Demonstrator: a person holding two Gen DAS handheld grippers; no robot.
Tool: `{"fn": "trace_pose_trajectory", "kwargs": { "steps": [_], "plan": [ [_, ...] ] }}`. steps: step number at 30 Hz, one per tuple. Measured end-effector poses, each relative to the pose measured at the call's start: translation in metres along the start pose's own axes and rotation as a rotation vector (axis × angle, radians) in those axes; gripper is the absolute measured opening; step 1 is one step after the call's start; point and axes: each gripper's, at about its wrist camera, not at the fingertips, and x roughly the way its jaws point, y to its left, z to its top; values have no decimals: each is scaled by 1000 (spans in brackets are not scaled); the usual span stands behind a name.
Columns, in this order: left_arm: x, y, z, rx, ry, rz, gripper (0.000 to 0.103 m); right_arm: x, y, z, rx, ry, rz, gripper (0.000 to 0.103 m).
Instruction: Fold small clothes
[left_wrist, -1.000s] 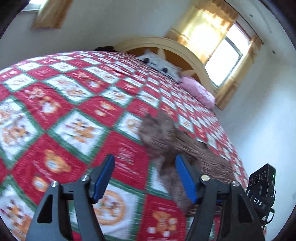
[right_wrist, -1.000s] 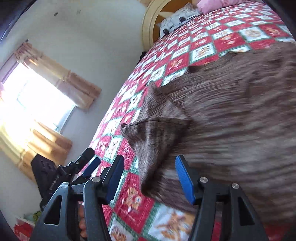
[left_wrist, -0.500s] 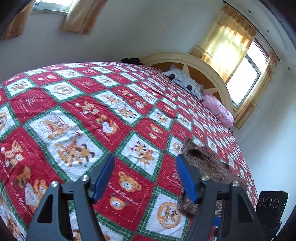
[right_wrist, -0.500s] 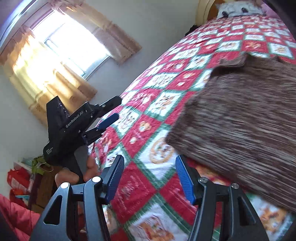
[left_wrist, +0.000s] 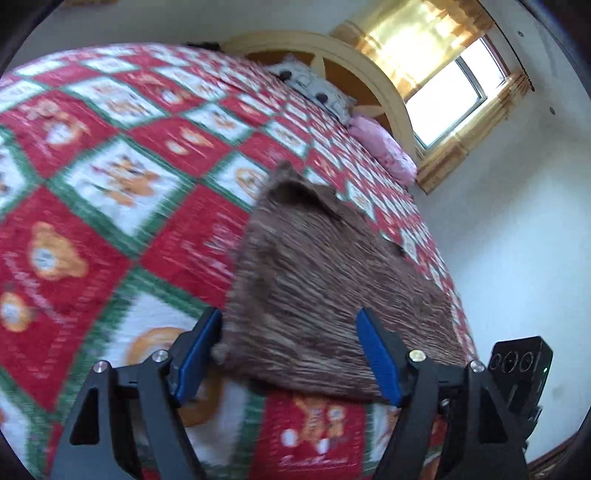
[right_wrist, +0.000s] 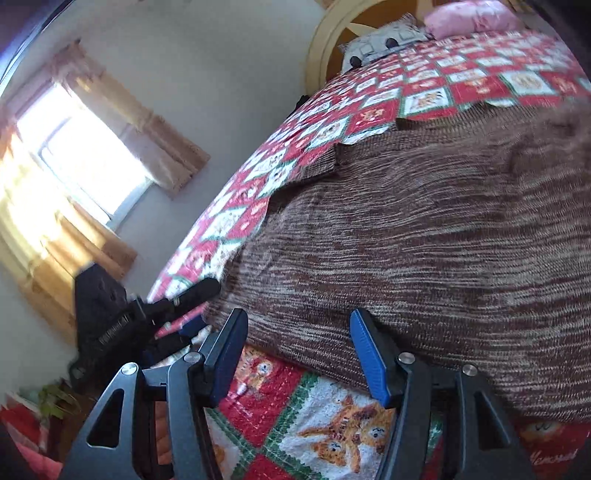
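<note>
A brown knitted garment (left_wrist: 321, 280) lies flat on the bed's red, white and green patterned quilt (left_wrist: 110, 206). My left gripper (left_wrist: 288, 354) is open, its blue pads either side of the garment's near left corner, empty. In the right wrist view the same garment (right_wrist: 424, 258) fills the right half. My right gripper (right_wrist: 299, 354) is open and empty at the garment's near edge. The left gripper (right_wrist: 155, 314) shows there at the left, close to the garment's corner.
A curved wooden headboard (left_wrist: 373, 77) with a patterned pillow (left_wrist: 314, 88) and a pink pillow (left_wrist: 384, 147) stands at the far end of the bed. Curtained windows (left_wrist: 450, 85) are on the walls. The right gripper's body (left_wrist: 517, 373) shows at the lower right.
Both grippers have come back down toward the garment's near edge after being raised and pulled away half a second ago. The garment now lies flatter than a second ago. Both stay open.
</note>
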Motion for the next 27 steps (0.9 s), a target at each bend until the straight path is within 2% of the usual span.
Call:
{"fn": "trace_pose_trajectory", "kwargs": {
  "steps": [2, 3, 4, 6, 8, 10, 12, 15, 17, 19, 22, 27],
  "plan": [
    [5, -6, 0, -8, -7, -2, 77, 1, 3, 0, -9, -1, -4, 59],
    [8, -8, 1, -11, -4, -17, 73, -4, 0, -2, -4, -2, 1, 59],
    [9, -8, 0, -26, -9, -27, 53, -4, -2, -1, 6, -3, 10, 59],
    [15, 0, -2, -112, 22, -113, 12, -3, -5, 0, 25, -7, 28, 59],
    [17, 6, -6, -155, 16, -129, 12, -7, -5, 0, 45, -7, 41, 59],
    [12, 5, -9, -136, -15, -123, 12, -14, -8, 6, 91, -23, 74, 59],
    [9, 3, -11, -130, -37, -101, 12, -18, -7, 19, 115, -35, 103, 59],
    [5, -2, -13, -104, -66, -87, 12, -11, 8, 52, 78, -5, 85, 59],
    [-3, -7, -14, -66, -115, -99, 12, 8, 22, 74, 33, 47, 67, 59],
    [-6, -12, -15, -28, -146, -101, 12, 35, 40, 90, -30, 110, 4, 59],
    [-5, -17, -16, 12, -148, -113, 12, 80, 55, 105, -53, 210, -38, 59],
    [-1, -9, -11, -14, -140, -141, 12, 137, 58, 128, -19, 311, -150, 59]
  ]
}}
